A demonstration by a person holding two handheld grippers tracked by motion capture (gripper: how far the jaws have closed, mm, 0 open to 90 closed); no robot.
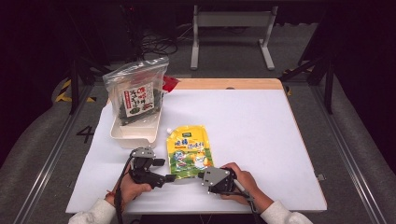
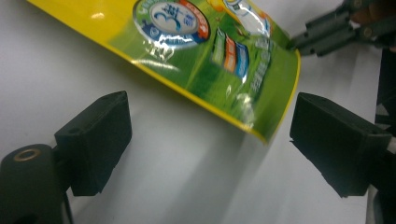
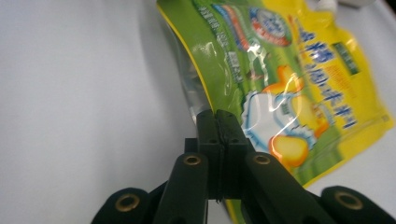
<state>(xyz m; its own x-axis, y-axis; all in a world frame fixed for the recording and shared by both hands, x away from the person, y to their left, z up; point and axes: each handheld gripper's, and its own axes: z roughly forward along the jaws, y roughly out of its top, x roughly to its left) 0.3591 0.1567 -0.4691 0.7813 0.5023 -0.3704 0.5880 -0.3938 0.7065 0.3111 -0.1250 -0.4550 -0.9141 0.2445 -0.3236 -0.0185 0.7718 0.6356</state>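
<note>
While pinched (corner only), pouch (image 3: 299,93)

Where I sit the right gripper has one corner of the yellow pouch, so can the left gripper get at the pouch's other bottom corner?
Probably yes. The left gripper has its jaws wide open with the yellow pouch corner just ahead between them, over bare table. The right gripper pinches the far corner.

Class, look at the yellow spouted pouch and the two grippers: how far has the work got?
Done: the right gripper is clamped on the bottom edge of the yellow pouch. In hand: the left gripper stands open at the pouch's other bottom corner, pads off it. Left: the pouch is not yet in the white tray, which already holds a bagged seaweed pack, if that is where it goes.
</note>
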